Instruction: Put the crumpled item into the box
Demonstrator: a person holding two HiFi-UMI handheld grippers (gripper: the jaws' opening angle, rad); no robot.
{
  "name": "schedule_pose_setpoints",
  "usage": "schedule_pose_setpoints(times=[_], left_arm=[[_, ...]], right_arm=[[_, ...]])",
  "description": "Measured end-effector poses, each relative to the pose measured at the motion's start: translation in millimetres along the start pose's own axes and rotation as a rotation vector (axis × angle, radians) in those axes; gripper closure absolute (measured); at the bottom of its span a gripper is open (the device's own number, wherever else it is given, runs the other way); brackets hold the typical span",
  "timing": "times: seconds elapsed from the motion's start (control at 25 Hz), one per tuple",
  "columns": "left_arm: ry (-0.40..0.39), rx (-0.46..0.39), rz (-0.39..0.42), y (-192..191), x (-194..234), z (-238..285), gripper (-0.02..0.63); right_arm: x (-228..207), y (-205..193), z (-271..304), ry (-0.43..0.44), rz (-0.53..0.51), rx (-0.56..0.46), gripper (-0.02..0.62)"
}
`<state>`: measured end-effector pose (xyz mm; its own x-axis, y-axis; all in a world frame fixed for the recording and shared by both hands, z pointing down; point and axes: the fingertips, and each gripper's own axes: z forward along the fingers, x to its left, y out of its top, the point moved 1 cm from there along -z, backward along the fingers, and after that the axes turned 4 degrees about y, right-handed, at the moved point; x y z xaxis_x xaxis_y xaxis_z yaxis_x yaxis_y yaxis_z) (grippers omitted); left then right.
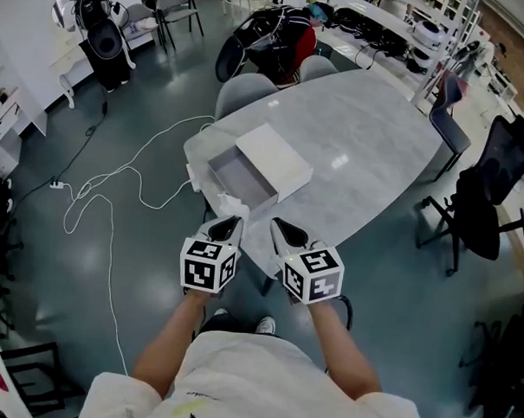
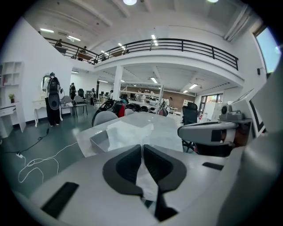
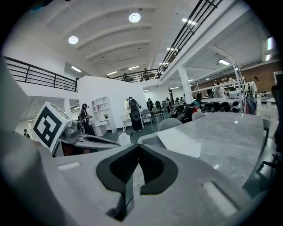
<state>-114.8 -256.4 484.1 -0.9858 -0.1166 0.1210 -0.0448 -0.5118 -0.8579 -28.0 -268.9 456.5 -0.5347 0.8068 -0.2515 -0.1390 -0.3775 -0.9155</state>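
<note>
at the lower middle of the head view, two bare forearms rose from the bottom edge, nearly parallel, each hand hidden behind its gripper's marker cube. the left gripper pointed up-frame at the near end of the grey tabletop. its jaws were pinched together on a fold of the white crumpled item, which bunched just past the tips, right below the open box in the frame. whether it touched the box could not be told. the right gripper sat level, just right of the left and apart from it, jaws closed on nothing. a white lid lay against the box's upper right side.
</note>
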Motion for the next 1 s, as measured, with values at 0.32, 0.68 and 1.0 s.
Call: schedule_pose_setpoints(times=[0.32,0.68,1.0], left_arm=[[-0.065,0.027,0.027,8.7,17.4,37.8,0.581],[-0.170,0.115,0.087,16.7,58.5,105.8,0.581],[-0.246,0.215,0.155,11.8,77.2,159.3,0.581]], right_arm=[[-16.4,7.7,28.8,-0.055,0.013,0.004,0.591],[-49.2,17.2,82.4,-0.162,0.078,0.006,0.591],[-78.5,14.3,118.7,-0.230,0.123,0.023,0.591]])
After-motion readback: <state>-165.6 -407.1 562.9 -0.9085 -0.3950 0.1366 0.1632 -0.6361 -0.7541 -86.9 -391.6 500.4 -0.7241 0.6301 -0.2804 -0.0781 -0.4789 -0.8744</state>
